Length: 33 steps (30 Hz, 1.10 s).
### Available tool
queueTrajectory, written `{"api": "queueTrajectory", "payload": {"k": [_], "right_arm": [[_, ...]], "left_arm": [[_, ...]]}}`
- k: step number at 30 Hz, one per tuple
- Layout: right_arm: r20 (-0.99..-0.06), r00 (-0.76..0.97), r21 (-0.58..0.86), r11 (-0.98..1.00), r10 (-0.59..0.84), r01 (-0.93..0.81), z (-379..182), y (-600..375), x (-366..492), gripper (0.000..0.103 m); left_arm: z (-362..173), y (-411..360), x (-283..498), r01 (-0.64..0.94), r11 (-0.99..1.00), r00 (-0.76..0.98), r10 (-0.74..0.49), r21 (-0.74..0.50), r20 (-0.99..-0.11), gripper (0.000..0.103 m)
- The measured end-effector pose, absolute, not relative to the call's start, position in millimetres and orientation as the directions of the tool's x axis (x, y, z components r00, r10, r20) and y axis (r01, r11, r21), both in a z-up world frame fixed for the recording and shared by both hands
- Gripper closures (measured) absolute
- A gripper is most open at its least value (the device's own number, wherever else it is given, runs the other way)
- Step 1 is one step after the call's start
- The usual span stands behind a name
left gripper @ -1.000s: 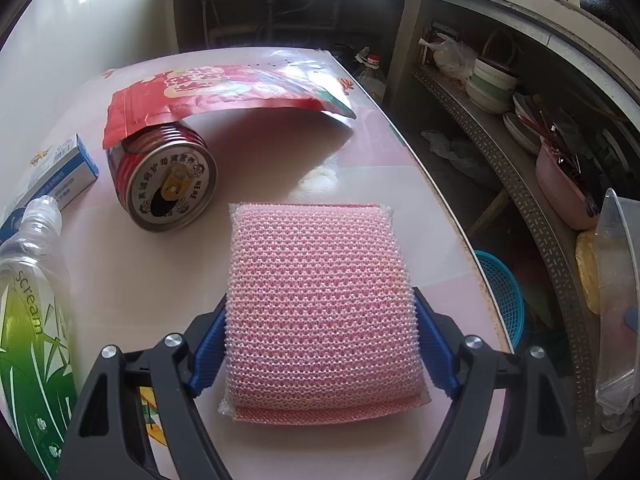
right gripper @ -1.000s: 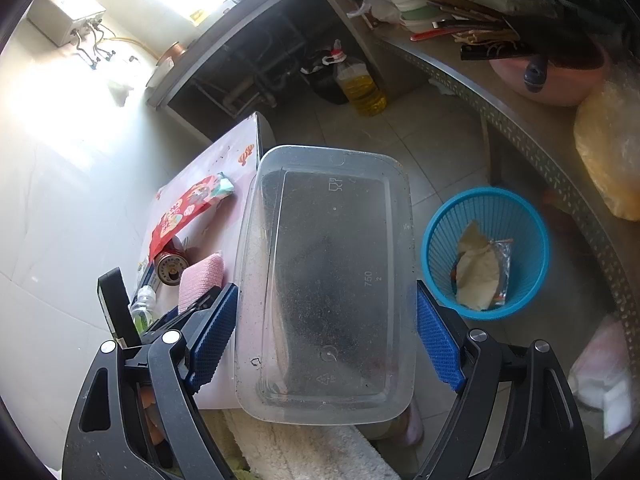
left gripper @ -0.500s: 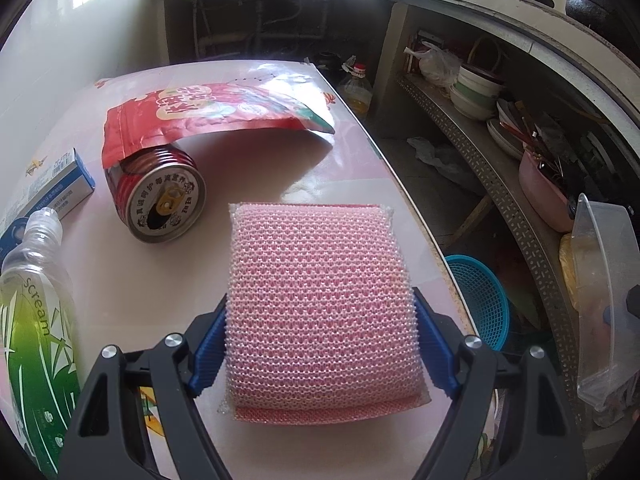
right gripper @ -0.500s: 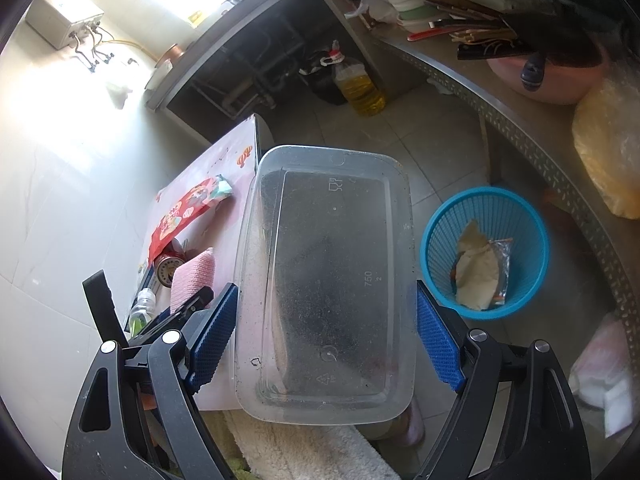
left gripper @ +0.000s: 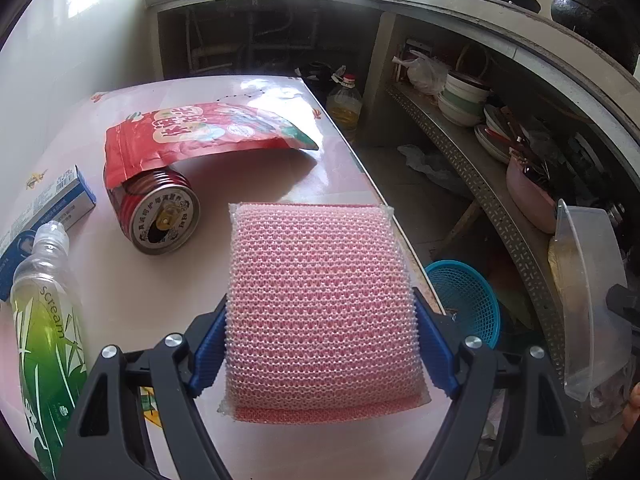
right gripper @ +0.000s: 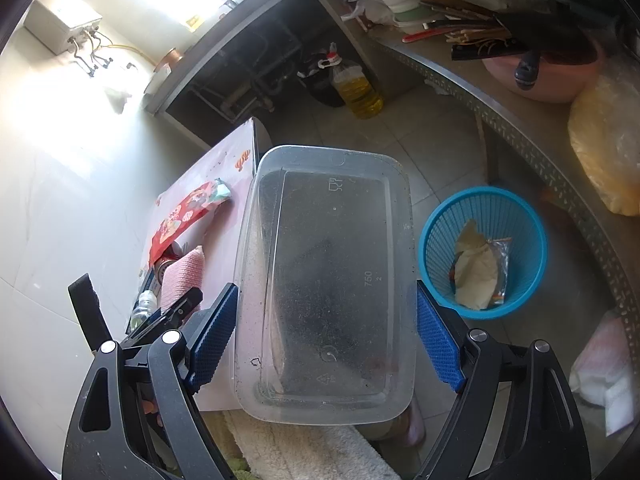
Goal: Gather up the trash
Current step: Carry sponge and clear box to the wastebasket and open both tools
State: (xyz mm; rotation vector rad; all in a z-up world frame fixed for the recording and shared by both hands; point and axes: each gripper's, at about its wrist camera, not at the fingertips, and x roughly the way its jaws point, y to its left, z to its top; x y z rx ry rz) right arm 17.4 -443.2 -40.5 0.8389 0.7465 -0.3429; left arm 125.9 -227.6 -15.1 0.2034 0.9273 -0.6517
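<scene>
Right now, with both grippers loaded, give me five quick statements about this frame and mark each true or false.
1. The left gripper is clamped on a pink sponge. True.
2. The right gripper holds a green drink bottle. False: it holds a clear plastic container; the bottle lies on the table.
3. The blue basket on the floor is empty. False: crumpled paper and a wrapper lie inside.
4. A red snack bag is draped over a red can lying on its side. True.
5. The blue-and-white box sits in the basket. False: it lies on the table near the bottle.
</scene>
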Motion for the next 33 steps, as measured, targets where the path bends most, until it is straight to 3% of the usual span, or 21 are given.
{"api": "queueTrajectory", "payload": {"k": [33], "right_arm": [[-0.712, 0.701, 0.573, 0.549, -0.033, 0.608, -53, -467, -13, 0.023]], "left_arm": [[16, -288, 86, 0.755, 0.645, 0.351, -0.552, -0.121, -0.756, 0.024]]}}
